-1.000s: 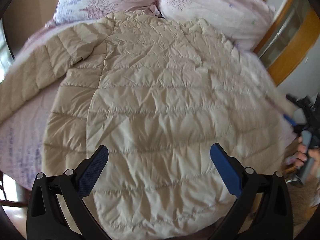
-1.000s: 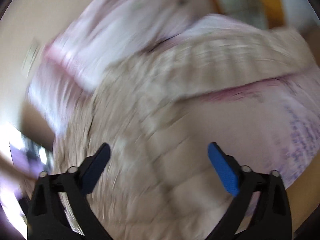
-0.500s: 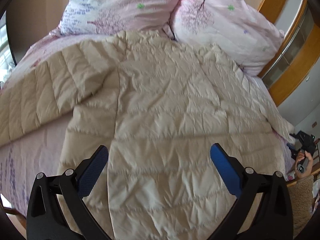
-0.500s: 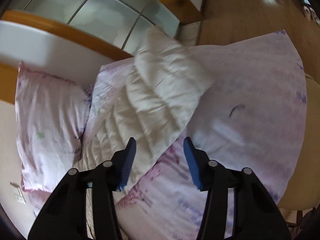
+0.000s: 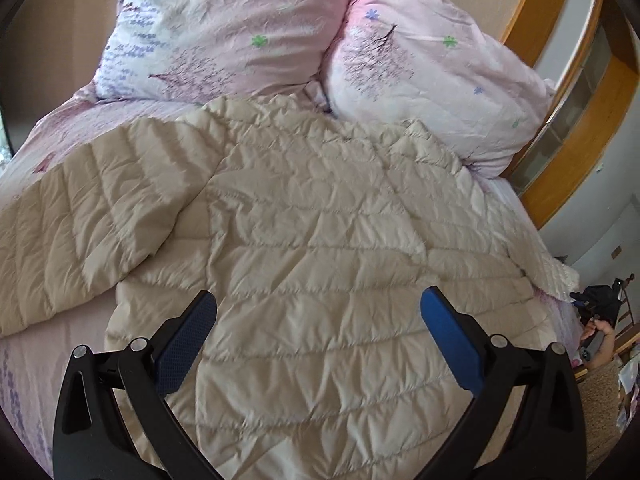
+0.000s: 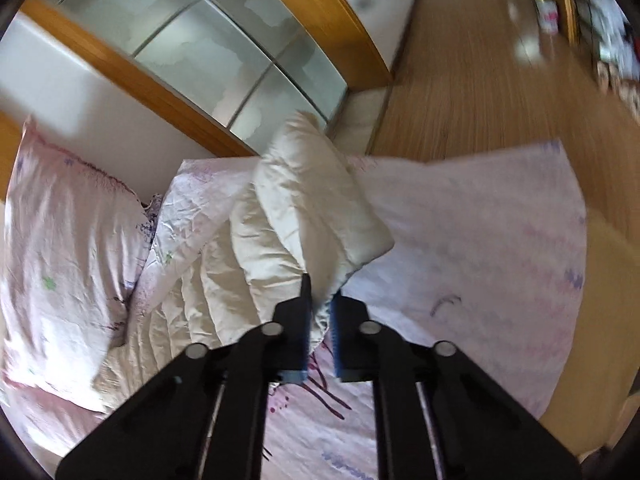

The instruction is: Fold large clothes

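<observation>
A beige quilted jacket [image 5: 320, 248] is being kept spread flat on the bed [image 6: 480, 240], directly beyond the spread, empty fingers of the left gripper [image 5: 318, 320]. Its sleeve [image 6: 316, 220] is being pinched between the clenched fingers of the right gripper [image 6: 320, 304].

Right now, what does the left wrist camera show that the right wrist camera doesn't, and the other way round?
Only the left wrist view shows the jacket's whole quilted back, its other sleeve spread flat, and the left gripper open above it, holding nothing. Only the right wrist view shows the right gripper shut on the sleeve's cuff, plus the wooden floor. Both show the beige jacket, the pink bedsheet and a floral pillow.
</observation>
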`<state>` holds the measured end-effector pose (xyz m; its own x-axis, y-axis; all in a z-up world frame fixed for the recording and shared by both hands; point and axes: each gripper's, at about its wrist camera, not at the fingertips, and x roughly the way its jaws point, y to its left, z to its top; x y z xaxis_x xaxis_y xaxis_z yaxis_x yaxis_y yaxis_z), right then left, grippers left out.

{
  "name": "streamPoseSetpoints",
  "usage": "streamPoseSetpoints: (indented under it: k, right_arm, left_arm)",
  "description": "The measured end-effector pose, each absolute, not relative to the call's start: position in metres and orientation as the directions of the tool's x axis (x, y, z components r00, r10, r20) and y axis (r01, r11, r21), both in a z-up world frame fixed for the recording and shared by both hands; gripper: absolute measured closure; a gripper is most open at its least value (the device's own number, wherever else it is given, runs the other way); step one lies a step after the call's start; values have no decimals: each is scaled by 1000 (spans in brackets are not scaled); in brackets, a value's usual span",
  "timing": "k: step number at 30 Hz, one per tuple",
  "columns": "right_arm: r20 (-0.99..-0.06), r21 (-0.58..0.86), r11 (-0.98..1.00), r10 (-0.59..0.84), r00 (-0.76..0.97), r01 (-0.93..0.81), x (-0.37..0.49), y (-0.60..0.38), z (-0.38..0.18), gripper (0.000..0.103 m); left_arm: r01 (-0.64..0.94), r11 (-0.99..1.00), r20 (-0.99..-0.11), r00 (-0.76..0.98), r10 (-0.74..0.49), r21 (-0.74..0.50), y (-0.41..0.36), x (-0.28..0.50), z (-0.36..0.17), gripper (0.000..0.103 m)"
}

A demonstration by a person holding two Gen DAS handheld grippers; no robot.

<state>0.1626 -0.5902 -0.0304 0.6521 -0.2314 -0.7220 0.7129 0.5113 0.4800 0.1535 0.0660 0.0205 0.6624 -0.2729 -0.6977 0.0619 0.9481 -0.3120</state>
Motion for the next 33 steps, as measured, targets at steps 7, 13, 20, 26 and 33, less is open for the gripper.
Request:
streamPoseSetpoints:
  k: [7,13,20,26,33]
  right_arm:
    - [-556,304,805,-284,781,509,205,-495,54,99]
    - [-448,245,966,32,893,88,234,-359,97,99]
    - [-579,238,941,335,743,-239,266,-223,51,99]
    - [-682,230,917,390,619,-325,266,-166,8,99]
    - [-734,250,904,410,541,-346,267,-146,-8,78]
  left_arm:
    - [107,915,-647,675,-354,-389,65,162,27,1]
    - [103,826,-591,650,-477,-553,73,172,25,1]
    - [91,729,-524,635,-568,-679,74,187,22,1]
    - [49,682,-522,604,-602,-730,71,205,10,3]
    - [8,616,-515,539,-666,-788,56,228,-5,4]
